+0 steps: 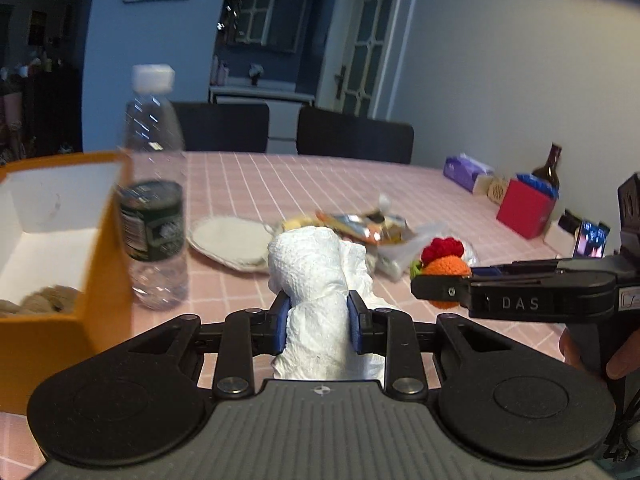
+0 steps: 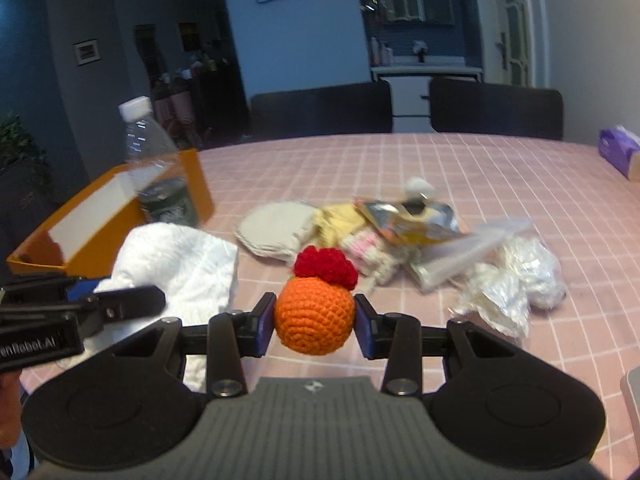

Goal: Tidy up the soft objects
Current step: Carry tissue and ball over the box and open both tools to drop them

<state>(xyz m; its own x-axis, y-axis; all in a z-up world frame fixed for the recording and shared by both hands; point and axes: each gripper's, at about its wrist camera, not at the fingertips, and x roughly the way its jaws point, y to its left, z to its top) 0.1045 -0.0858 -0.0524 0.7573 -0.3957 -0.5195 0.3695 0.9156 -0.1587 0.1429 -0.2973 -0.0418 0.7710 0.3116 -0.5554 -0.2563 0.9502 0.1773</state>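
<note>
My left gripper point(image 1: 320, 322) is shut on a white crumpled cloth point(image 1: 316, 272), lifted above the pink checked table point(image 1: 280, 184). The same white cloth point(image 2: 180, 268) shows at the left of the right wrist view, with the left gripper point(image 2: 132, 304) around it. My right gripper point(image 2: 314, 326) is shut on an orange crochet ball with a red top point(image 2: 316, 316), also held above the table. That ball point(image 1: 446, 268) and the right gripper point(image 1: 436, 286) appear at the right of the left wrist view. An orange box point(image 1: 100, 248) with a white inside stands at the left, something beige lying in it.
A clear water bottle point(image 1: 154, 184) stands beside the box. A pile lies mid-table: round grey pads point(image 2: 276, 228), a yellow cloth point(image 2: 340, 216), foil snack bags point(image 2: 408, 216), crumpled clear plastic point(image 2: 516, 280). A purple tissue pack point(image 1: 466, 172), a red box point(image 1: 524, 208) and a brown bottle point(image 1: 550, 166) stand far right. Two dark chairs are behind.
</note>
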